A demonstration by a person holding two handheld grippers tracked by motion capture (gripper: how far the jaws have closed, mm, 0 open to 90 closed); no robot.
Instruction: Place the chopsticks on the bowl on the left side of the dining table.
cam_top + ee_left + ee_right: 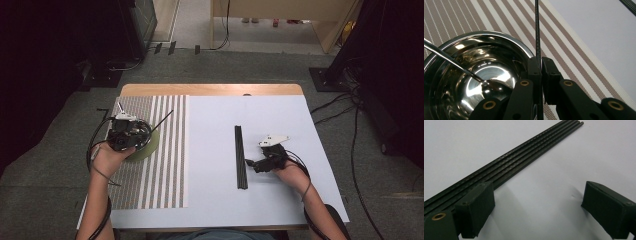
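My left gripper (pixel 541 61) is shut on a thin black rod (pixel 538 30) that runs up out of its jaws. Just left of it sits a shiny steel bowl (pixel 499 41) with a metal spoon (pixel 454 63) resting inside. In the high view the left gripper (pixel 141 131) hovers over that bowl (pixel 150 146) on a striped placemat (pixel 165 175), with the rod (pixel 162 118) pointing up and right. A bundle of several black rods (pixel 240 155) lies on the white table. My right gripper (pixel 250 162) stands open beside the rods (pixel 524 157), its left jaw close against them, nothing between the pads.
The white sheet (pixel 235 115) covers most of the table, with a wooden edge (pixel 210 90) at the far side. Cables (pixel 340 105) and dark stands lie on the carpet around the table.
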